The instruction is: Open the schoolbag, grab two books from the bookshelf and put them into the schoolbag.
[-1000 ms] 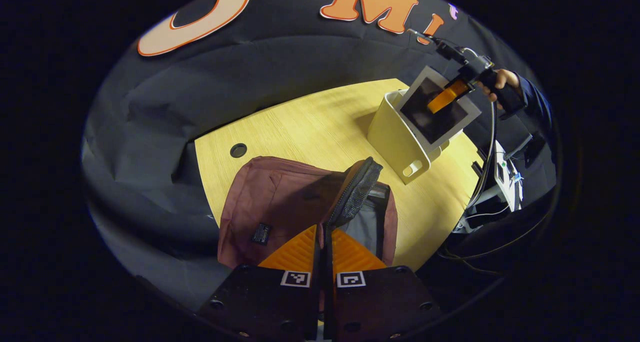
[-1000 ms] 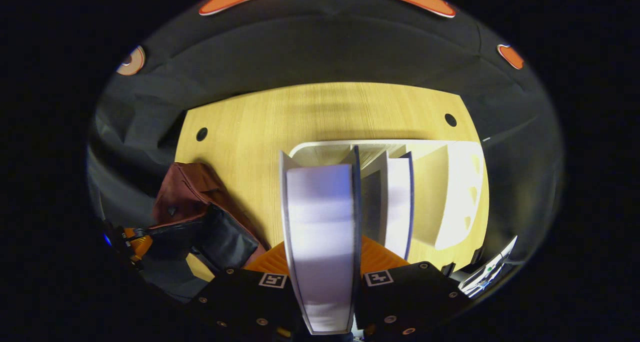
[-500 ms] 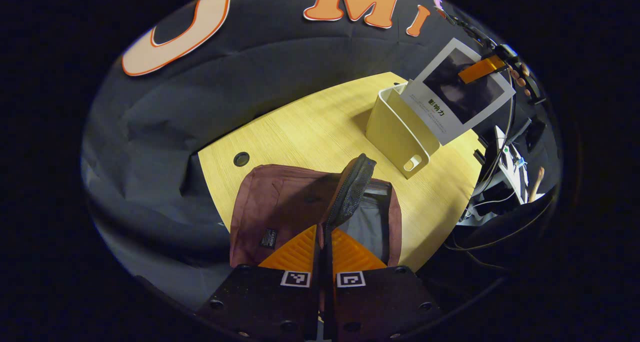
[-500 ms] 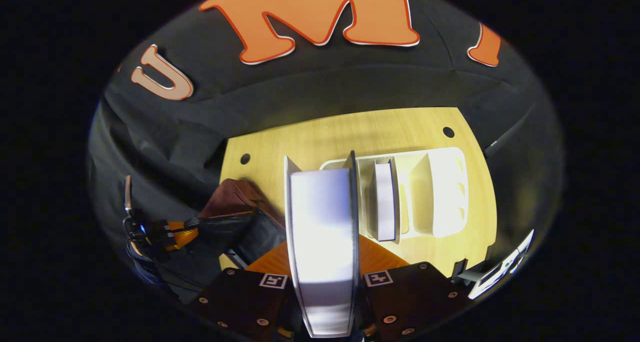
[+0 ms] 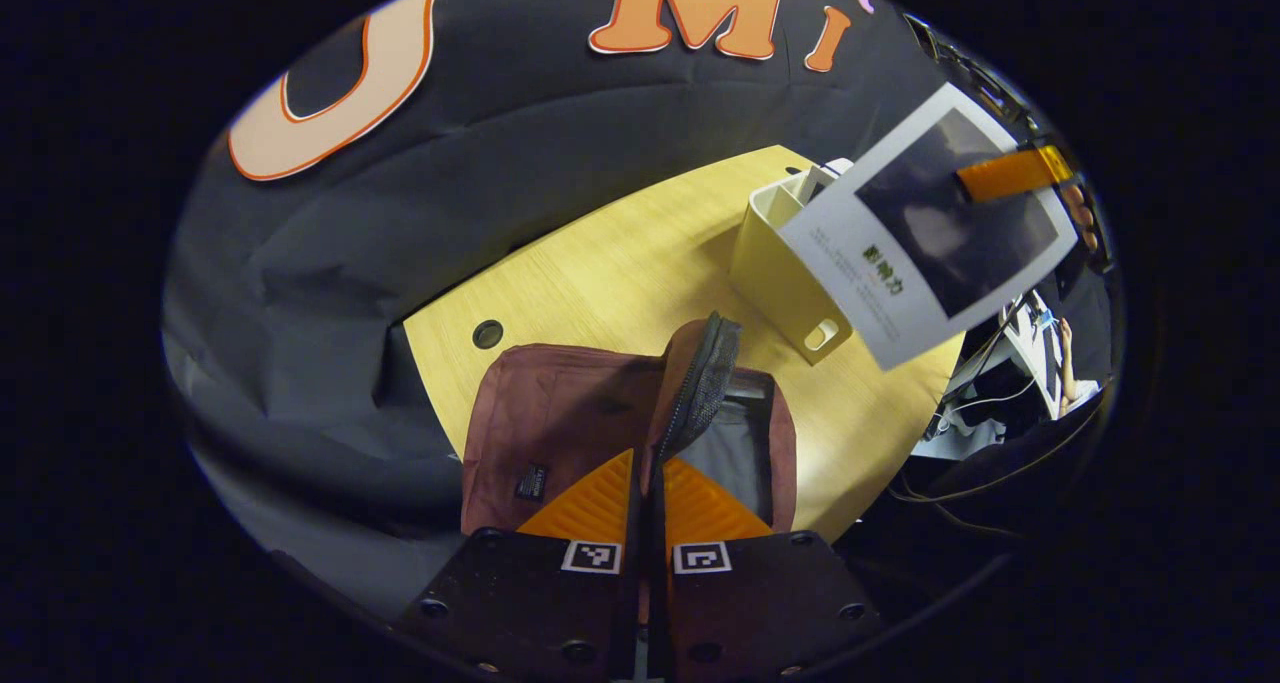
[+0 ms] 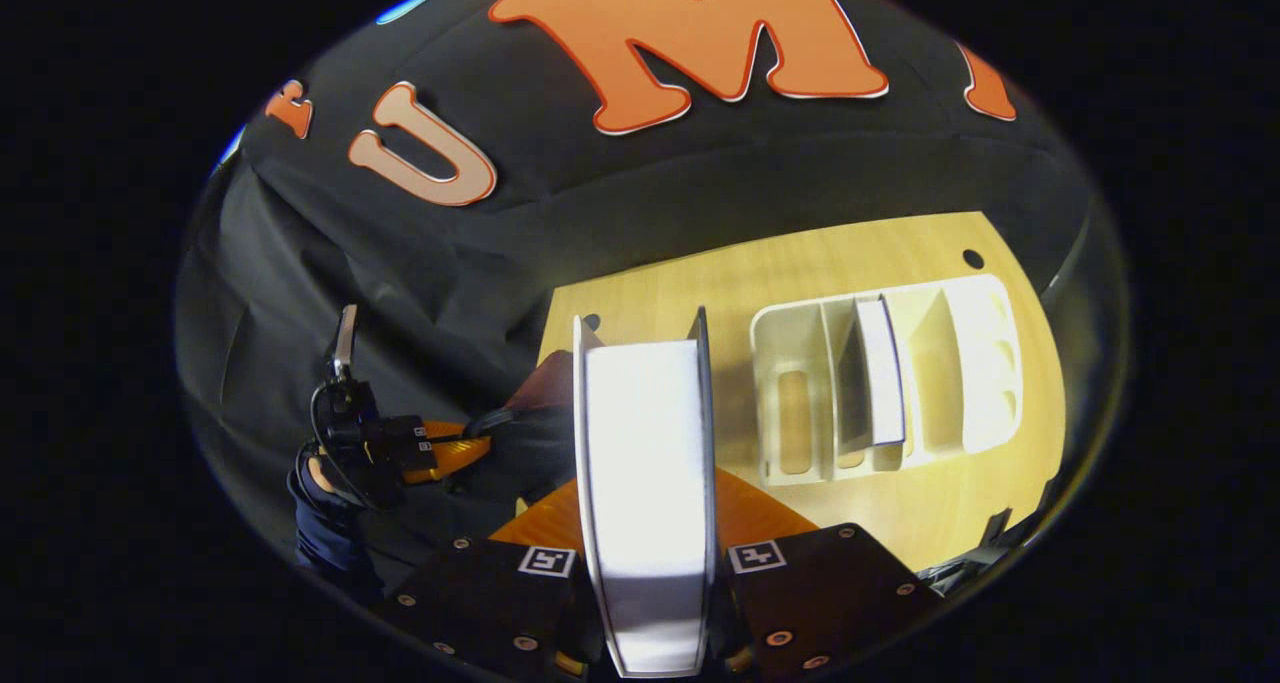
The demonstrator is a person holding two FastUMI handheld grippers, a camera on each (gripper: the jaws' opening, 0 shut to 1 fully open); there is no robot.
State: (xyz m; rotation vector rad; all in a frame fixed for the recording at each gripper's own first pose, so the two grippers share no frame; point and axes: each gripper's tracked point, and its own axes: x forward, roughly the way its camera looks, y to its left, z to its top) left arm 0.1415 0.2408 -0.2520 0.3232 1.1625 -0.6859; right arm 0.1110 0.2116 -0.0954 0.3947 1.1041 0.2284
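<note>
The maroon schoolbag (image 5: 560, 413) lies on the wooden table (image 5: 620, 263) with its grey lining showing. My left gripper (image 5: 645, 483) is shut on the bag's flap (image 5: 700, 383) and holds it upright. In the left gripper view a white-covered book (image 5: 925, 223) hangs in the air beside the white bookshelf (image 5: 785, 283). In the right gripper view my right gripper (image 6: 645, 508) is shut on this book (image 6: 645, 483), seen edge-on. A second book (image 6: 882, 368) stands in a slot of the bookshelf (image 6: 790, 383). The left gripper (image 6: 440, 453) and the hand holding it appear at the left.
Black cloth surrounds the table. Round cable holes (image 5: 487, 334) sit near the table's corners. Cables and white equipment (image 5: 1010, 383) lie past the table's right edge in the left gripper view.
My right gripper has lifted the book out of the bookshelf and carried it up and toward the bag. The left gripper keeps the flap raised, nearly still.
</note>
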